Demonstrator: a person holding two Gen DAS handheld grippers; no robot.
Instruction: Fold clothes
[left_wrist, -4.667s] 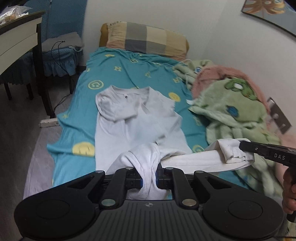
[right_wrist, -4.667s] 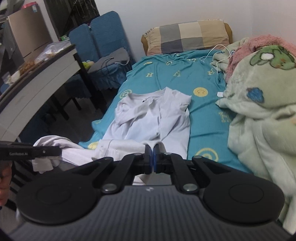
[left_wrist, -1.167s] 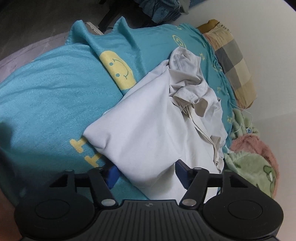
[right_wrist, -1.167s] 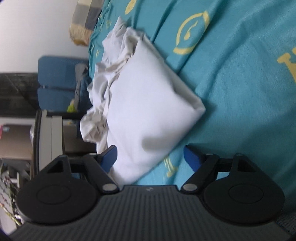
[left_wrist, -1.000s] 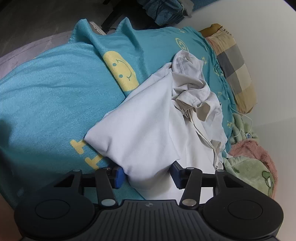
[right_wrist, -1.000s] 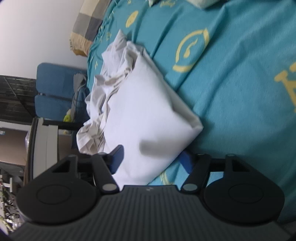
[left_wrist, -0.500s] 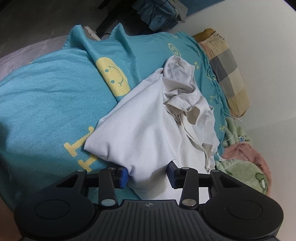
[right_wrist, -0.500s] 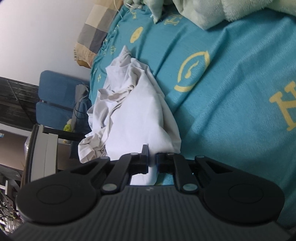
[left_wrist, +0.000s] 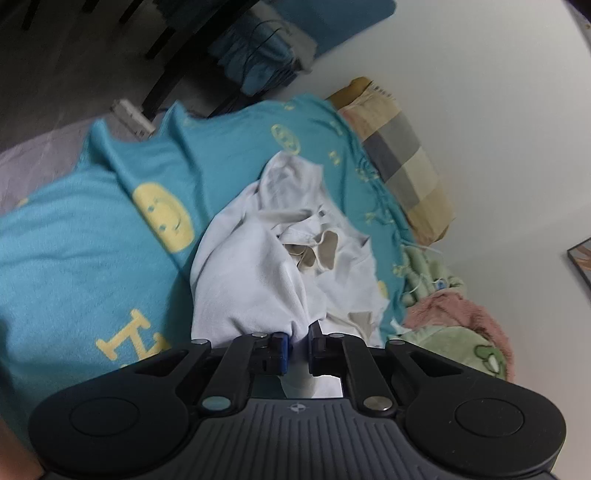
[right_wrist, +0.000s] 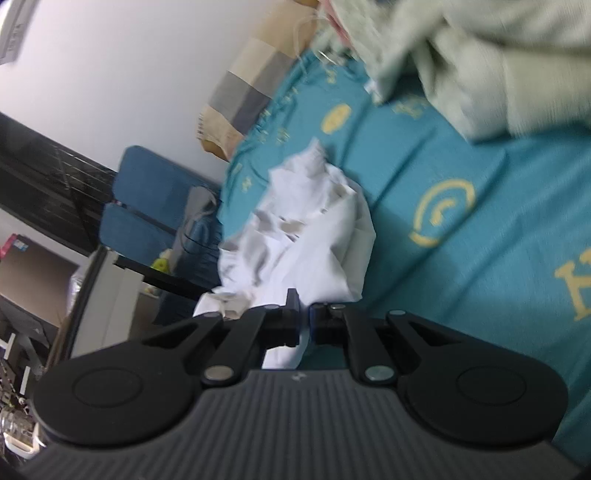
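White shirt (left_wrist: 255, 280) lies bunched on the teal bedsheet (left_wrist: 74, 258); left gripper (left_wrist: 298, 349) and right gripper (right_wrist: 303, 321) each pinch its near edge, probably to lift and fold it forward

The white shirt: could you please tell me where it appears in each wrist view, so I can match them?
Left wrist: the white shirt lies at centre, its near end pinched in the left gripper.
Right wrist: the shirt sits centre-left, its near end in the right gripper.
Shared landmark: the checked pillow against the wall.
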